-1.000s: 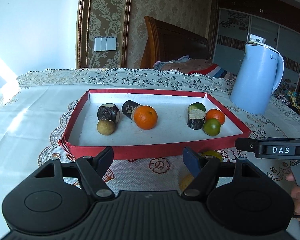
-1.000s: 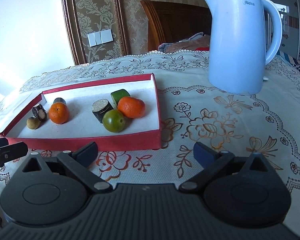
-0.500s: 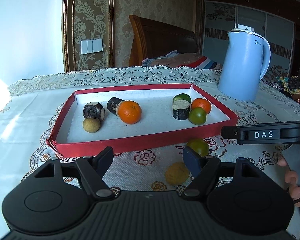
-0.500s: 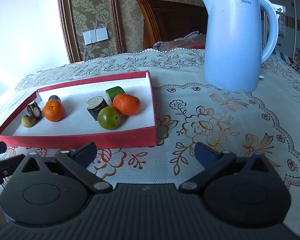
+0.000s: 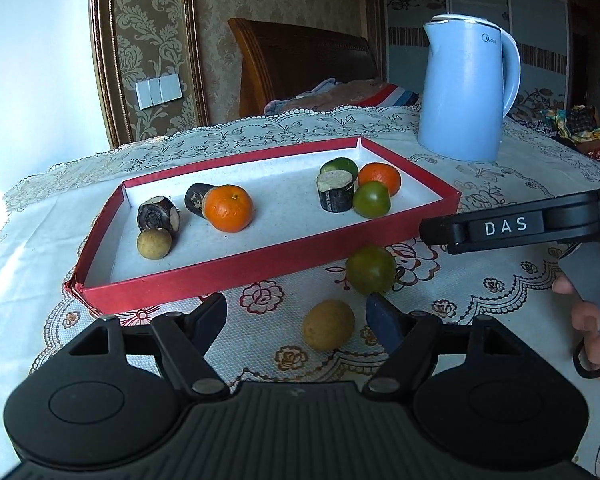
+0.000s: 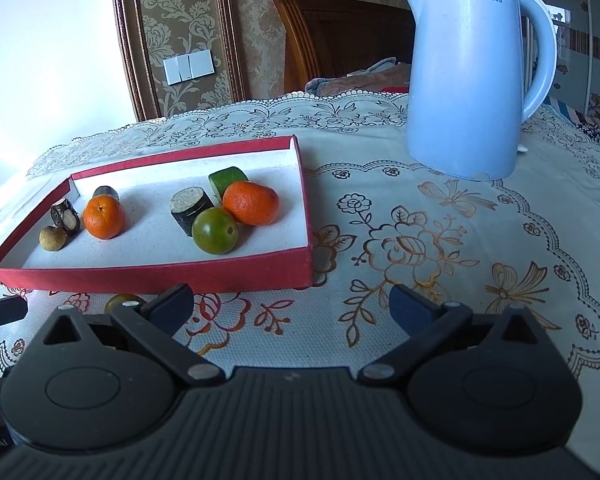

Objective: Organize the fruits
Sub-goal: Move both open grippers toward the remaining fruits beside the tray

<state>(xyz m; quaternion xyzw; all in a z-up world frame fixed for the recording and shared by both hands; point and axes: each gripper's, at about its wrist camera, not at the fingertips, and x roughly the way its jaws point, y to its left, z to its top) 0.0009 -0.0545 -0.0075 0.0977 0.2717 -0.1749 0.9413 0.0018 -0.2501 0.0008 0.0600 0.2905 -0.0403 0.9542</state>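
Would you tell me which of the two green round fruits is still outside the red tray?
The green fruit on the tablecloth before the red tray; the other lies inside.

tray (image 5: 268, 258): matt red card (white lining) | kettle (image 6: 476, 80): smooth blue plastic | tablecloth (image 6: 420, 248): embroidered lace cloth

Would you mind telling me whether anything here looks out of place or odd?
Yes: two fruits lie outside the red tray, on the tablecloth before its near wall: a green fruit and a yellowish-brown fruit. The near-left tray corner also looks frayed.
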